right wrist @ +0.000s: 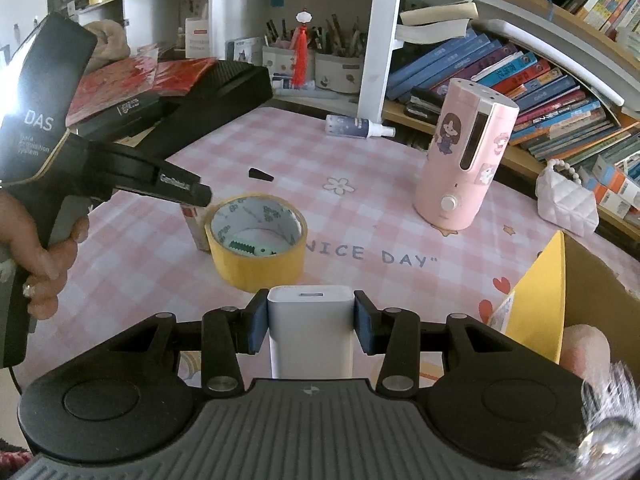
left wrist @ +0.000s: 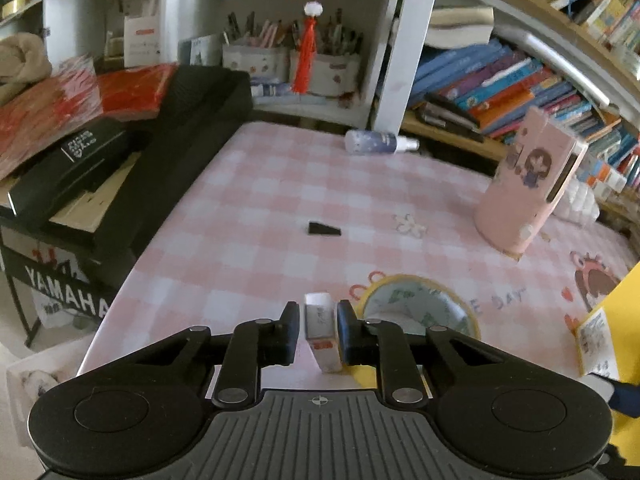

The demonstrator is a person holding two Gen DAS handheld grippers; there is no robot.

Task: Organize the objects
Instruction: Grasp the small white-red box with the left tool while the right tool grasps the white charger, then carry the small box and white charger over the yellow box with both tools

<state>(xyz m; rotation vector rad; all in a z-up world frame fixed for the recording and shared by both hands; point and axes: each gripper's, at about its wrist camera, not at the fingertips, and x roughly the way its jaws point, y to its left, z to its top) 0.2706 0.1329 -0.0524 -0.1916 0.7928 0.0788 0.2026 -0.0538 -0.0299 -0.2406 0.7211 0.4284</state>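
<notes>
My left gripper (left wrist: 318,330) is shut on a small white eraser-like block (left wrist: 321,330) with a red label, low over the pink checked tablecloth (left wrist: 280,184). In the right wrist view the left gripper (right wrist: 196,196) stands over that block (right wrist: 194,226), beside a roll of yellow tape (right wrist: 256,240). The tape also shows in the left wrist view (left wrist: 416,308). My right gripper (right wrist: 308,322) is shut on a white USB charger (right wrist: 311,328), held above the table's near edge.
A pink humidifier (right wrist: 464,160) stands at right. A spray bottle (right wrist: 356,126) lies at the back. A small black wedge (right wrist: 260,175) lies mid-table. A yellow cardboard box (right wrist: 560,276) is at near right, a white quilted purse (right wrist: 564,200) by the books, a black case (right wrist: 216,96) at left.
</notes>
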